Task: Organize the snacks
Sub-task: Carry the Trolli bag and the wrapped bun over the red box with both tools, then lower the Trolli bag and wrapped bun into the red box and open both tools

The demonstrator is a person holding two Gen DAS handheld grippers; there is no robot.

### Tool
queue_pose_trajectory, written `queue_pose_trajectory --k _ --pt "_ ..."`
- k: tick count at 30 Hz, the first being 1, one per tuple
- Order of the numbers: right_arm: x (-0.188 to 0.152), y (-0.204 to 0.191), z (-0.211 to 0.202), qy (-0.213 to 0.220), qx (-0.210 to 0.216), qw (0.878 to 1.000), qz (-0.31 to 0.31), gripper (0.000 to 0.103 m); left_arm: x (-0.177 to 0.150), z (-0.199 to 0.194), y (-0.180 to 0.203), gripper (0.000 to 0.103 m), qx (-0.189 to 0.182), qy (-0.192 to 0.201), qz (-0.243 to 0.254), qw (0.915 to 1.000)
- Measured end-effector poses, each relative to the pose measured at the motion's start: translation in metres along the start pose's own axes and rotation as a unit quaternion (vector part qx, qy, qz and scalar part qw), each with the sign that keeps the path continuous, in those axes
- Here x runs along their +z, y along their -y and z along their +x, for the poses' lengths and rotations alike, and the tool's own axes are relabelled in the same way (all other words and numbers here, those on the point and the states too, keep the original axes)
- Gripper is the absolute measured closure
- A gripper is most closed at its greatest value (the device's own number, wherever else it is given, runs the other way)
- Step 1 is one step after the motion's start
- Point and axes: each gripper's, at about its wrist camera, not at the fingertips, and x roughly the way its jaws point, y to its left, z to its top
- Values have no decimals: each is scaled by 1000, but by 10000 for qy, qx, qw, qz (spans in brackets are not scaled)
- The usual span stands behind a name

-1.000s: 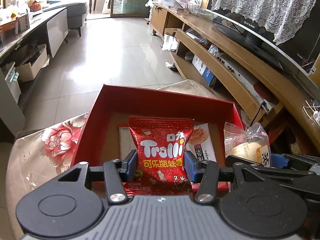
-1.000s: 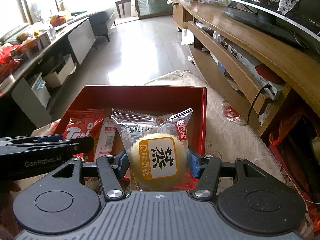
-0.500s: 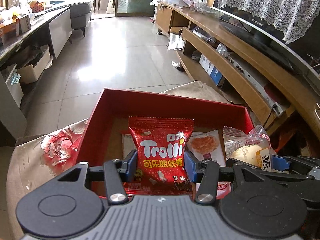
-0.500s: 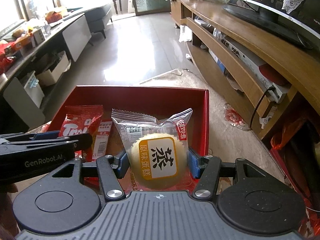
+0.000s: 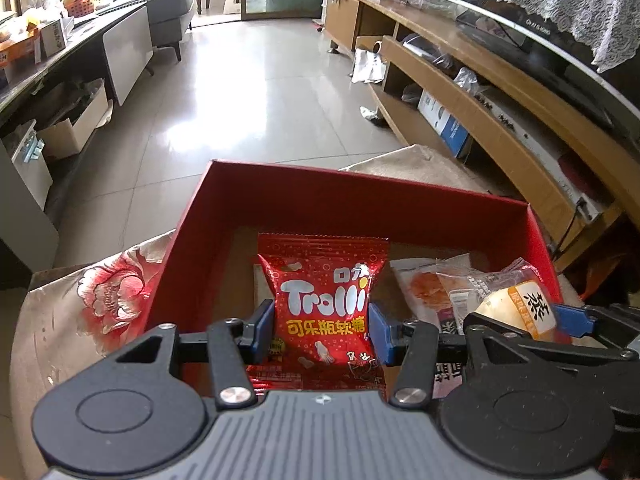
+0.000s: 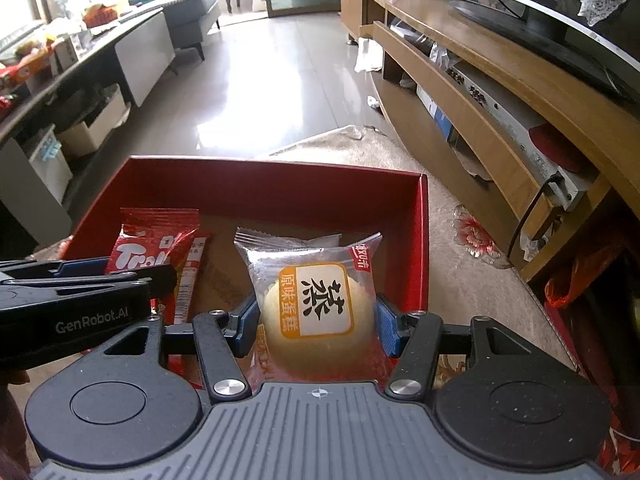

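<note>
we saw our left gripper (image 5: pixel 322 330) clamped on a red trolli gummy packet (image 5: pixel 323 292), its blue pads pressing both sides of the bag, which stood upright over the red box (image 5: pixel 360 200). our right gripper (image 6: pixel 316 320) was closed around a clear-wrapped steamed cake (image 6: pixel 316 300) with an orange and white label, also held upright above the same box, toward its right wall.

in the left wrist view the cake (image 5: pixel 520 304) showed at the right edge, pinched by the right gripper (image 5: pixel 532 322), and beside it a flat packet with an orange picture (image 5: pixel 420 288) lay on the brown cardboard floor of the box. in the right wrist view the trolli packet (image 6: pixel 148 248) appeared at the left behind the left gripper's black finger, and a narrow red and white packet (image 6: pixel 190 276) lay just beside it inside the box (image 6: pixel 280 172).

the box sat on a beige cloth with red flowers (image 5: pixel 108 292). beyond it were a shiny tiled floor (image 5: pixel 248 92) and a long wooden tv cabinet (image 5: pixel 500 92) on the right.
</note>
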Motion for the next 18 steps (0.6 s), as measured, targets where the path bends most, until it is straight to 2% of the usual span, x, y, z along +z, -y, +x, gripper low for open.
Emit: queue_pose_trajectory --k 13,18 --pt "-7 -13 12 -262 -253 9983 -452 37 -8 18 1 52 236 -285 61 9993" --pt "-9 -15 16 -364 -337 9972 -555 34 -7 14 2 50 292 -234 139 9992"
